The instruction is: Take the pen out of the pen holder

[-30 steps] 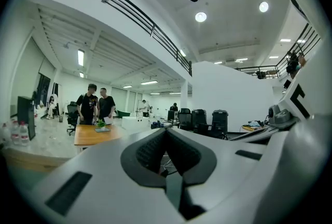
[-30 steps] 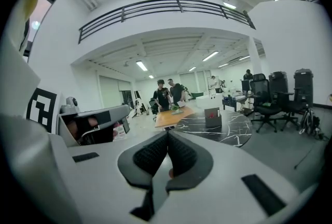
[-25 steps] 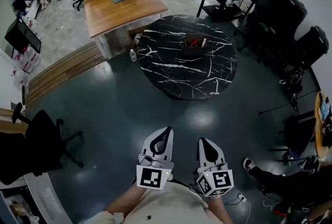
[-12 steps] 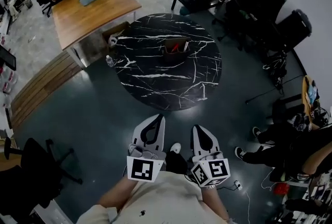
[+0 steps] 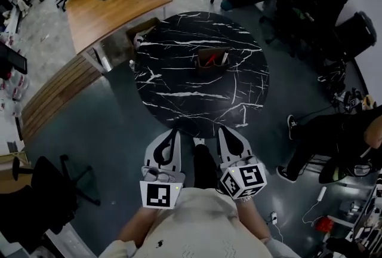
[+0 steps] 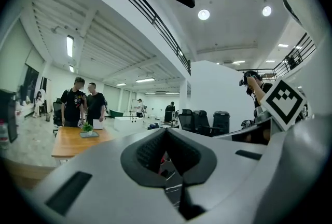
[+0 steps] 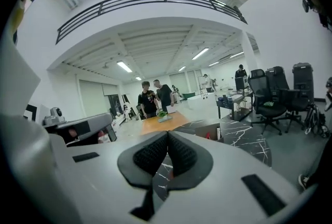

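Head view: left gripper (image 5: 173, 131) and right gripper (image 5: 221, 129) both closed, tips touching, nothing between. Pen holder (image 5: 213, 60) stands on the black marble table (image 5: 179, 80), well ahead of both fingertips. Red items inside; can't tell which is the pen.

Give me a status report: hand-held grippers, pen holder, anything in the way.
Left hand-held gripper shut, empty; right hand-held gripper shut, empty. Pen holder on the round black table, ahead, untouched. Nothing seen in the way.
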Demonstrator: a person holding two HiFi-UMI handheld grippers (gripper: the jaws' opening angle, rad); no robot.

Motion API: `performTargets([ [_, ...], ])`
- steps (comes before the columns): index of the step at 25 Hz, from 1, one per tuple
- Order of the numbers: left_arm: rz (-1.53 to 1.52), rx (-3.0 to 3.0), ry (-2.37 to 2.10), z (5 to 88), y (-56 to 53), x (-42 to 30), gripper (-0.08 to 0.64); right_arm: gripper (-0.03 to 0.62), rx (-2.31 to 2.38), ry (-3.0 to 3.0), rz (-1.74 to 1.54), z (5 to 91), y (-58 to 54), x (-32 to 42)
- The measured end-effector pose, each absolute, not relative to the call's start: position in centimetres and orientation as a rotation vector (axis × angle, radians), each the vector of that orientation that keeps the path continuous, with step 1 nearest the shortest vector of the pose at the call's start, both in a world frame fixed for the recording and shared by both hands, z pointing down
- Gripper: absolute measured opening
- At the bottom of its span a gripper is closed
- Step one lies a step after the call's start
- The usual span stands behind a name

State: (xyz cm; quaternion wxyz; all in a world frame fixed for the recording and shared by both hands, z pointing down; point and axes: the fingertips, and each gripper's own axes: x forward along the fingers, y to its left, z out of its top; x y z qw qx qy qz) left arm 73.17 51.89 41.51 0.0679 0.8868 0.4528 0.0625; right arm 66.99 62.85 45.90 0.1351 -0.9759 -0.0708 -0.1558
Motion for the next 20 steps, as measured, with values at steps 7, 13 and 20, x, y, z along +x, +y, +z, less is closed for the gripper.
performTargets([
  [7,0.245,2.830,1.233,43.1,59.3,80.2,0.011,0.017,-2.843,-0.025,-0.548,49.2,71.7,76.2],
  [13,0.352,2.896,1.138,45.1,64.2,84.5,0.011,0.017,-2.786,-0.036,-0.734,54.1,78.8,82.8],
  [20,0.482,2.922,1.102,49.1,68.1,88.3,0.011,0.018,-2.680,-0.107,-0.901,62.0,83.5,89.5],
])
